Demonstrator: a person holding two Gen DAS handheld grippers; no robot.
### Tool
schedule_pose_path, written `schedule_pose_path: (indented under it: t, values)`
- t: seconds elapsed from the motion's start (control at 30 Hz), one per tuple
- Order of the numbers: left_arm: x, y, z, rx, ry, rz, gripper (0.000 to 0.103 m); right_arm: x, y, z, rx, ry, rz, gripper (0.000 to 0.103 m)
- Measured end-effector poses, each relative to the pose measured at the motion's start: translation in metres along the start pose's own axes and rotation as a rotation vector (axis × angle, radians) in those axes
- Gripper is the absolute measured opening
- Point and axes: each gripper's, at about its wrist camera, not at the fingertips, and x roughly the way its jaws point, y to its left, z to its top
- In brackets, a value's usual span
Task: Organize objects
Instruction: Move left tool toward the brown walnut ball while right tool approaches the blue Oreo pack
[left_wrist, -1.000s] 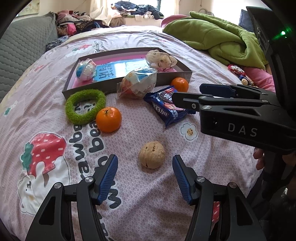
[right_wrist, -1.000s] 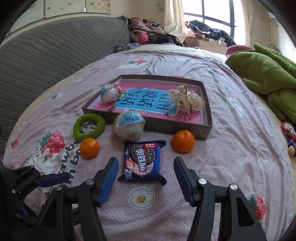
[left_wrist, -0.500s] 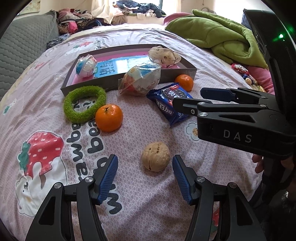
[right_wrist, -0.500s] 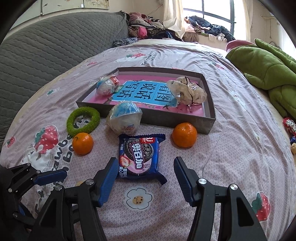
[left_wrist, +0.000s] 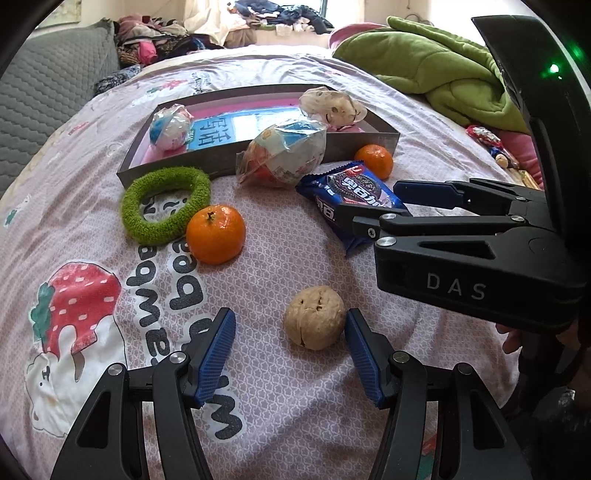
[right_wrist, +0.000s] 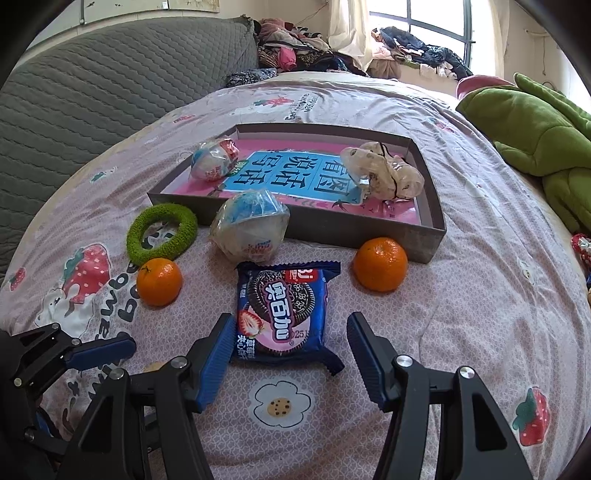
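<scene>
Cookie packet on bed, long axis pointing away toward the box.
Right gripper (right_wrist: 291, 343) jaws apart, straddling cookie packet (right_wrist: 284, 310); left gripper (left_wrist: 290, 347) apart around walnut (left_wrist: 314, 317).

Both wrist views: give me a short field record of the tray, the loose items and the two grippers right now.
surface: pink printed bedsheet
tray: shallow grey cardboard box with pink floor
in tray: small wrapped ball snack; clear bag of pale pastries
outside tray: green fuzzy ring; large wrapped ball snack; two oranges; blue cookie packet; tan walnut
left gripper: open, walnut between its fingers
right gripper: open, over the cookie packet's near end
</scene>
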Motion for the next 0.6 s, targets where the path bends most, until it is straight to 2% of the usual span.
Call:
schedule_pose_path:
  t: [0.6]
  values:
    - [0.009,0.003,0.004,-0.008,-0.023,0.022,0.063,0.013,0.004,-0.001,-0.012,0.005,0.009,0.059]
